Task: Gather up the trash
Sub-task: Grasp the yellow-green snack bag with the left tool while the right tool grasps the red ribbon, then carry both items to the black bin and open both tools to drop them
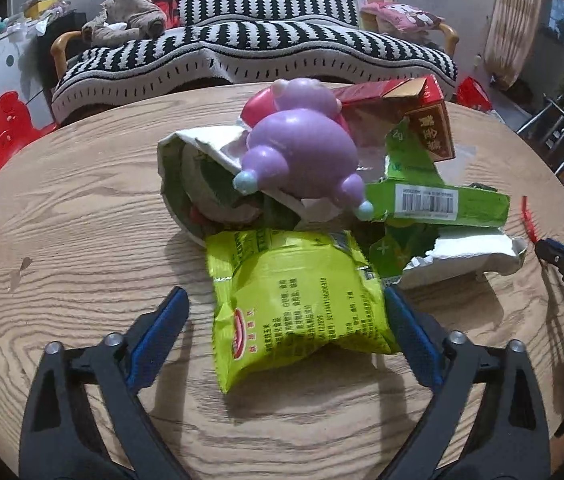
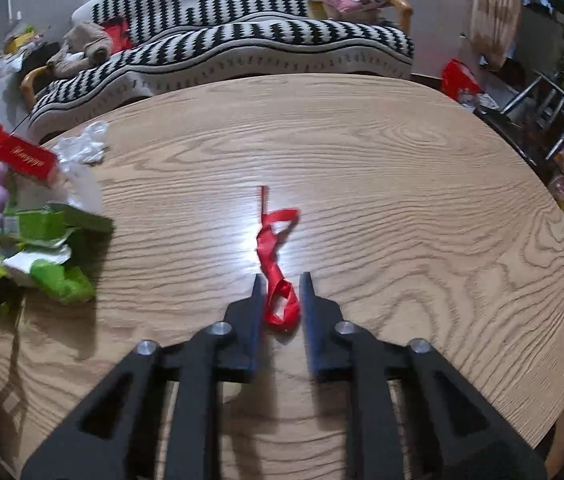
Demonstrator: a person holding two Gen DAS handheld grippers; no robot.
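Left wrist: my left hand-held gripper [image 1: 285, 320] is released, straddling the green snack bag [image 1: 293, 300] at 6 o'clock of the trash pile.

Right wrist: right hand-held gripper [image 2: 280, 300] clenched on red ribbon [image 2: 278, 264], mid-tabletop [image 2: 401, 200]. Next I'd lift it.

Red ribbon [image 2: 278, 264], lime-green snack packet [image 1: 293, 304] — black-and-white striped sofa [image 1: 250, 40]

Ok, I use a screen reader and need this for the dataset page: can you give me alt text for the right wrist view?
Black tongs with blue pads close around the near end of a crumpled red ribbon lying on a round wood-grain table. A pile of green, white and red packaging sits at the table's left edge, with a black-and-white striped sofa behind.
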